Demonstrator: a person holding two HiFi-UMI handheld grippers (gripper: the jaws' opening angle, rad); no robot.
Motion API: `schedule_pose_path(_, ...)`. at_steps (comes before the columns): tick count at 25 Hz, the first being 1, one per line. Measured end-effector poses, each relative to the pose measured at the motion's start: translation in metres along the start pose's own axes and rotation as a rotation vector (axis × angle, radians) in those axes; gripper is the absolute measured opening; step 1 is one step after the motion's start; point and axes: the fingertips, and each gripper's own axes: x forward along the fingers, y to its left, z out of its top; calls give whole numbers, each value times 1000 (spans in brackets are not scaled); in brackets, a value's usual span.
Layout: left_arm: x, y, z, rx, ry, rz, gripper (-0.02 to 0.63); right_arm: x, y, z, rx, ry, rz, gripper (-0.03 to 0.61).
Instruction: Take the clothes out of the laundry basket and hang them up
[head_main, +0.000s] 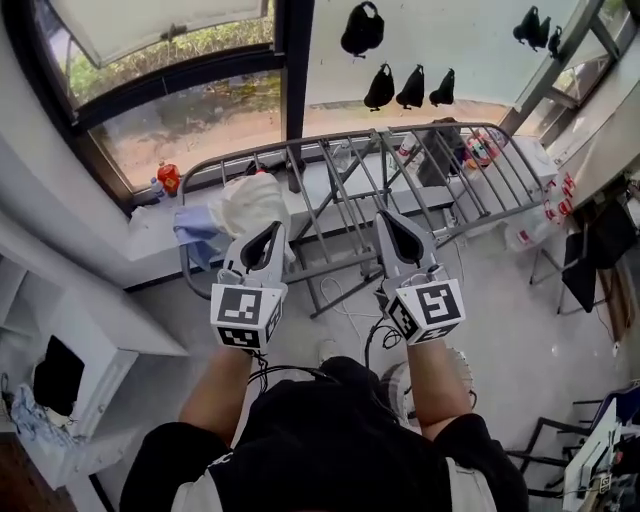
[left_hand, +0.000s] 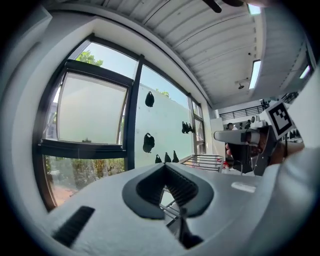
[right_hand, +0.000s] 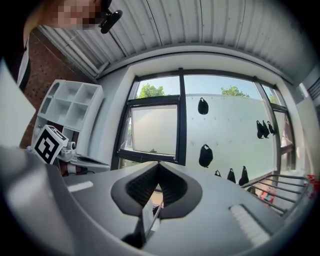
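Holding the left gripper and right gripper level over the near side of the rack, jaws of both pressed together on nothing. Hung so far, at the rack's left end: a white cloth, bunched rather than spread, with a blue cloth just beside it. Below the rack's near side, half hidden under the right arm, what looks like the white basket; cannot tell what is left in it. Far left of the rack, a white shelf with a dark cloth in one compartment. Could go wrong from here: reaching down with jaws closed would only push clothes about, so likely needs opening first. Might also lose the white cloth off the rack's left end, lumped as it is near the edge, if knocked by the left gripper close beside it. Cables on the floor below the rack could snag a lifted garment or a foot.
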Motion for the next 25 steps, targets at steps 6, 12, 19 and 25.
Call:
schedule_pose_path(6, 17, -61, 10, 18, -3, -109, 6, -44, -29, -4, -13, 23, -122, 12)
schedule_pose_path(12, 27, -120, 22, 50, -16, -190, 6, -82, -52, -6, -13, 29, -173, 12)
schedule_pose_path(19, 46, -179, 26, 83, -7, -304, 6, -123, -87, 2, -12, 16, -272, 12)
schedule_pose_path(25, 76, -283, 32, 77, -20, -515, 6, -210, -150, 2, -22, 35, -471, 13)
